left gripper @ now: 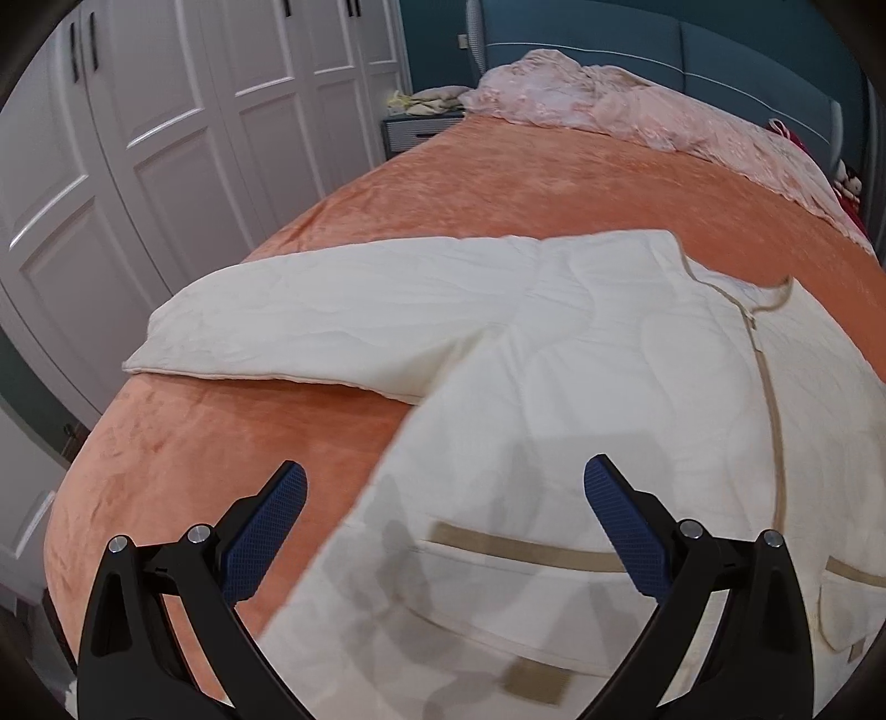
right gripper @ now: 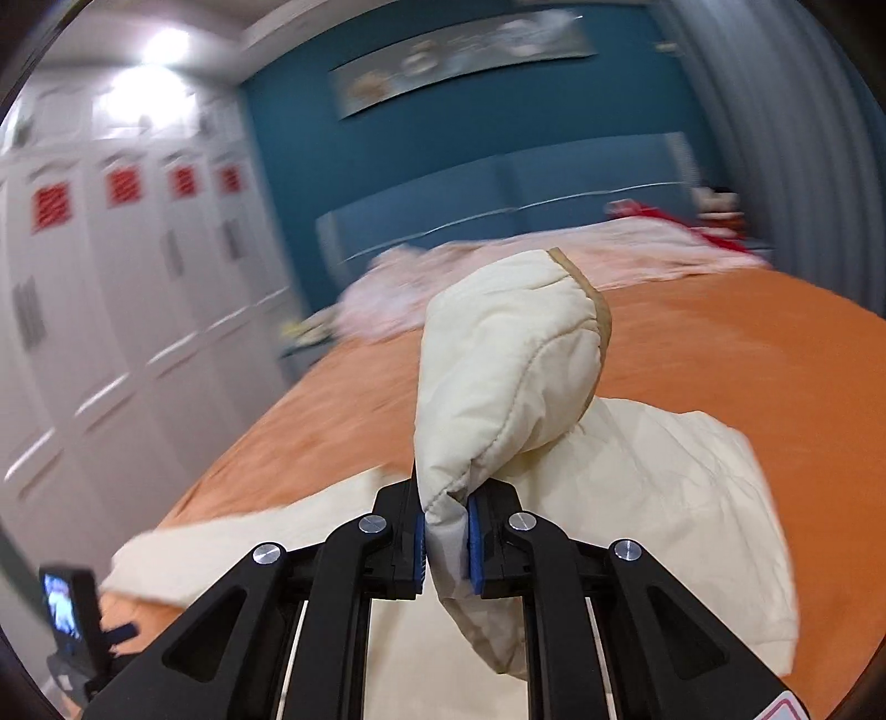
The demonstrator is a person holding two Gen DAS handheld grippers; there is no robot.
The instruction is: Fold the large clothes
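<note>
A cream quilted coat (left gripper: pixel 581 376) lies spread on the orange bed cover (left gripper: pixel 498 188). One sleeve (left gripper: pixel 288 327) reaches out to the left, and a tan-trimmed zip (left gripper: pixel 767 387) runs down the front. My left gripper (left gripper: pixel 446 482) hovers open over the coat's lower left part, near a tan pocket strip (left gripper: pixel 520 545), with nothing between its fingers. In the right wrist view my right gripper (right gripper: pixel 446 531) is shut on a bunched fold of the coat (right gripper: pixel 509 376), lifted above the bed, with tan trim at its top. The picture there is blurred.
White wardrobe doors (left gripper: pixel 166 138) line the left side of the bed. A pink crumpled blanket (left gripper: pixel 609 105) lies by the blue headboard (left gripper: pixel 720 50), with a bedside table (left gripper: pixel 415 130) to its left. A small lit screen (right gripper: pixel 66 603) shows at lower left.
</note>
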